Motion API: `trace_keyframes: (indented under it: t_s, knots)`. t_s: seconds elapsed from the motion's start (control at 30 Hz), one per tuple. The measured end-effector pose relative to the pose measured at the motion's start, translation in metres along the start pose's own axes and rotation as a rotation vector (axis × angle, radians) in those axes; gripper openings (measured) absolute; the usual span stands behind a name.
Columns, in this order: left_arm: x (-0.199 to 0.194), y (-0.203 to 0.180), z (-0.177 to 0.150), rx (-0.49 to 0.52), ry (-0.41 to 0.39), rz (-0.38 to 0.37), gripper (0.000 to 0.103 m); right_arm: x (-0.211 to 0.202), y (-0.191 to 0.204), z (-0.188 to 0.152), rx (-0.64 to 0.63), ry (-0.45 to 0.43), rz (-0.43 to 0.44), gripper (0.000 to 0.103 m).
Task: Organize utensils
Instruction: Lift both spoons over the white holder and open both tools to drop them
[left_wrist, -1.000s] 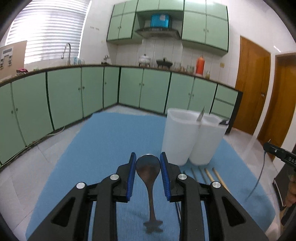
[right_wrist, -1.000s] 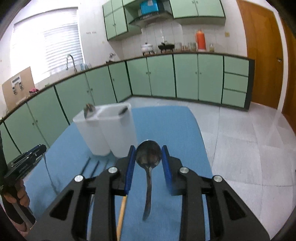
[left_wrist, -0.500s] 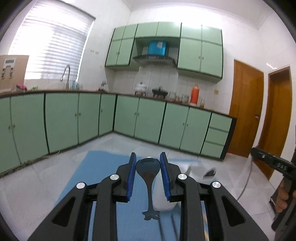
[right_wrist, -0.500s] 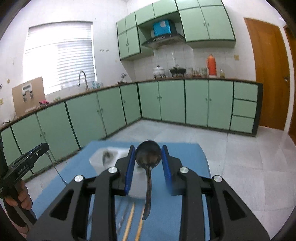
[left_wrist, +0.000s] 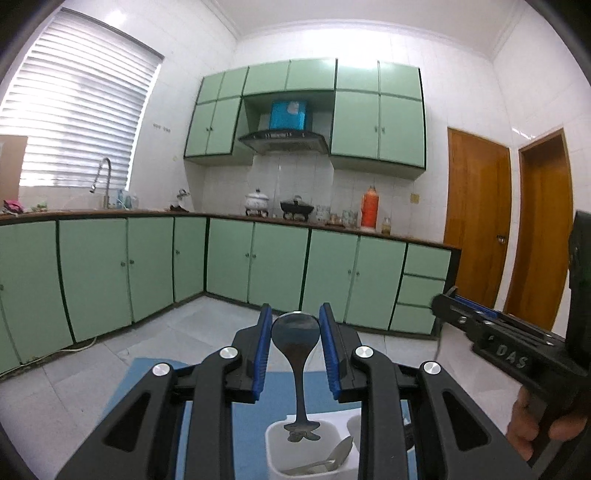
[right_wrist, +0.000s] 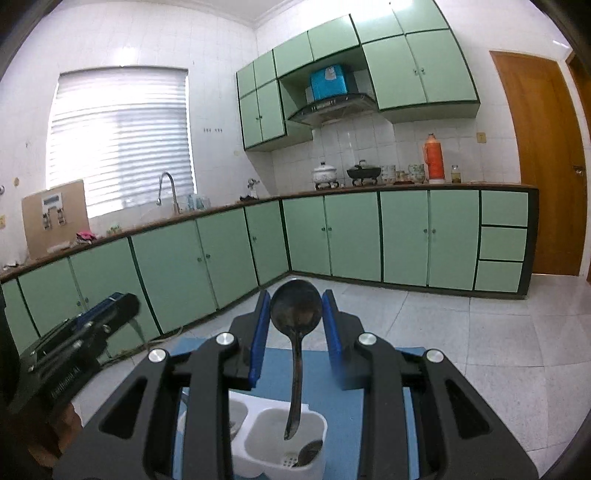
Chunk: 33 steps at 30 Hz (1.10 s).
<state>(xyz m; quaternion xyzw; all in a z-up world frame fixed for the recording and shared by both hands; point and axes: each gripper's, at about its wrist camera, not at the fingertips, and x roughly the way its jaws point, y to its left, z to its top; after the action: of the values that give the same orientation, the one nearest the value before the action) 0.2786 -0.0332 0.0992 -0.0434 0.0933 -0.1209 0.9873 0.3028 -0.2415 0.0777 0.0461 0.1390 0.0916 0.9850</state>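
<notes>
My left gripper (left_wrist: 295, 325) is shut on the bowl of a metal spoon (left_wrist: 298, 369). Its handle hangs down over a white utensil holder (left_wrist: 275, 448) that has a spoon lying inside. My right gripper (right_wrist: 294, 308) is shut on the bowl of a dark metal spoon (right_wrist: 295, 365), whose handle hangs above the right compartment of the white holder (right_wrist: 314, 417). Another utensil rests in that compartment. Each gripper shows at the edge of the other's view: the right gripper (left_wrist: 498, 332) and the left gripper (right_wrist: 85, 325), both held by a hand.
The holder stands on a blue mat (left_wrist: 255, 413) over a table. Green cabinets (left_wrist: 258, 266) and a counter with pots and a red flask line the far walls. Wooden doors (left_wrist: 476, 221) are at the right.
Both grippers rose and tilted up with their spoons. The white holder dropped from mid-view to the bottom of both views, now under the hanging handles. Chopsticks and forks left the views.
</notes>
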Motion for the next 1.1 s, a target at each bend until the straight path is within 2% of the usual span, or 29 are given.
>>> trace_keyframes:
  t_s: [0.2, 0.4, 0.57, 0.6, 0.67, 0.8, 0.87, 0.9, 0.97, 1.1]
  knots:
    - [0.034, 0.002, -0.032, -0.005, 0.104, -0.009, 0.026, 0.029, 0.003, -0.034, -0.001, 0.095, 0.013, 0.027]
    - [0.044, 0.009, -0.058, -0.021, 0.183, -0.005, 0.026, 0.038, 0.004, -0.062, 0.030, 0.164, 0.042, 0.027]
    - [0.045, 0.011, -0.067, -0.028, 0.209, -0.004, 0.028, 0.040, 0.009, -0.074, 0.037, 0.190, 0.039, 0.030]
    - [0.043, 0.012, -0.068, -0.029, 0.208, -0.005, 0.029, 0.038, 0.009, -0.076, 0.039, 0.189, 0.039, 0.036]
    - [0.039, 0.013, -0.066, -0.034, 0.204, -0.003, 0.039, 0.035, 0.008, -0.075, 0.044, 0.179, 0.034, 0.042]
    - [0.025, 0.019, -0.063, -0.056, 0.186, 0.004, 0.050, 0.020, 0.005, -0.072, 0.054, 0.148, 0.009, 0.057]
    - [0.017, 0.022, -0.062, -0.066, 0.177, 0.013, 0.059, 0.011, 0.000, -0.071, 0.061, 0.128, -0.012, 0.070]
    - [0.012, 0.024, -0.062, -0.072, 0.172, 0.017, 0.061, 0.006, -0.001, -0.070, 0.063, 0.115, -0.027, 0.079]
    - [0.001, 0.029, -0.062, -0.084, 0.164, 0.025, 0.076, -0.007, -0.003, -0.071, 0.063, 0.089, -0.054, 0.087]
    - [-0.027, 0.035, -0.067, -0.100, 0.154, 0.049, 0.087, -0.029, -0.011, -0.078, 0.078, 0.089, -0.059, 0.092]
